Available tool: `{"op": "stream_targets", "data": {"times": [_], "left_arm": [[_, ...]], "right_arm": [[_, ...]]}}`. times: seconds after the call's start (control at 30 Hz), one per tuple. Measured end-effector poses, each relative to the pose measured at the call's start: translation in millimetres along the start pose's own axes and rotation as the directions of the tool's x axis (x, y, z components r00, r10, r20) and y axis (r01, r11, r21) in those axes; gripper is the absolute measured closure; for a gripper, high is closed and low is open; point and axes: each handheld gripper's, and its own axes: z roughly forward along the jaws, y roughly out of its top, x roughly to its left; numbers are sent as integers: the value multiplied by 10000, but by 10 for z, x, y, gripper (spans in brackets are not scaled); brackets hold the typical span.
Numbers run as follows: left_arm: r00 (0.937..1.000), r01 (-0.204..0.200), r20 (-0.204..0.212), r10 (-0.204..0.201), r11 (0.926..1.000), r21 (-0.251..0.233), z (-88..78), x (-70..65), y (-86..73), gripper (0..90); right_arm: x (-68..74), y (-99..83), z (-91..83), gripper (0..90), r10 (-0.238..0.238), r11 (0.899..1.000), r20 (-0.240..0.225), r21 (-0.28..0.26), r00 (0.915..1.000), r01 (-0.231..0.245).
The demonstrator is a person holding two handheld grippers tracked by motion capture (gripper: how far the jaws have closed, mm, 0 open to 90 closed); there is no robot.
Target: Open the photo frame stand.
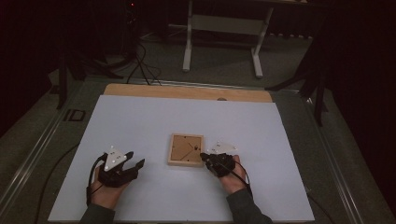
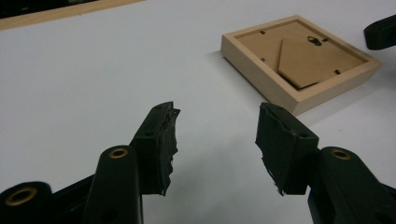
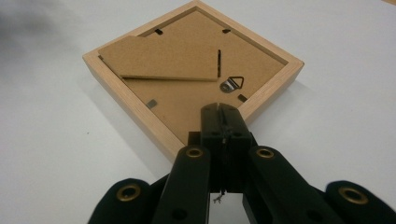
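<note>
A square light-wood picture frame (image 1: 186,149) lies face down on the white table top, its brown backing board and fold-out stand facing up. My right gripper (image 1: 204,157) is shut, with nothing between its jaws, and its tips sit at the frame's near right corner. In the right gripper view the closed tips (image 3: 222,112) hang just over that corner of the frame (image 3: 187,56), close to a small metal hanger (image 3: 232,84). My left gripper (image 1: 134,159) rests open to the left of the frame, apart from it. In the left gripper view its tips (image 2: 215,116) stand wide apart and the frame (image 2: 299,60) lies beyond them to the right.
The white sheet (image 1: 187,116) covers a wooden table whose bare strip (image 1: 187,92) shows along the far edge. Beyond the table stand the white legs of a desk (image 1: 188,42) and dark cables (image 1: 140,65) on the floor. A black part of the other gripper (image 2: 380,32) shows past the frame.
</note>
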Motion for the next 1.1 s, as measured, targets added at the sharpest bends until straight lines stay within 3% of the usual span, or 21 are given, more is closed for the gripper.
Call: {"op": "stream_targets", "data": {"times": [0.1,0.33,0.77,1.1], "left_arm": [[9999,47,152,-47,10000,0,-1,-19,1,493],[9972,-326,677,321,9995,57,13,-143,94,531],[9925,-547,1123,490,9973,487,186,-226,287,538],[9868,-1077,1289,981,9917,699,347,-288,462,512]], "right_arm": [[-14,-6,2,897,74,10000,-45,-49,10000,-74],[-19,-16,24,897,122,9999,-34,-40,9999,-123],[83,-45,7,897,-71,9999,-180,77,9998,73],[98,-79,2,897,-34,9999,-45,-121,10000,33]]}}
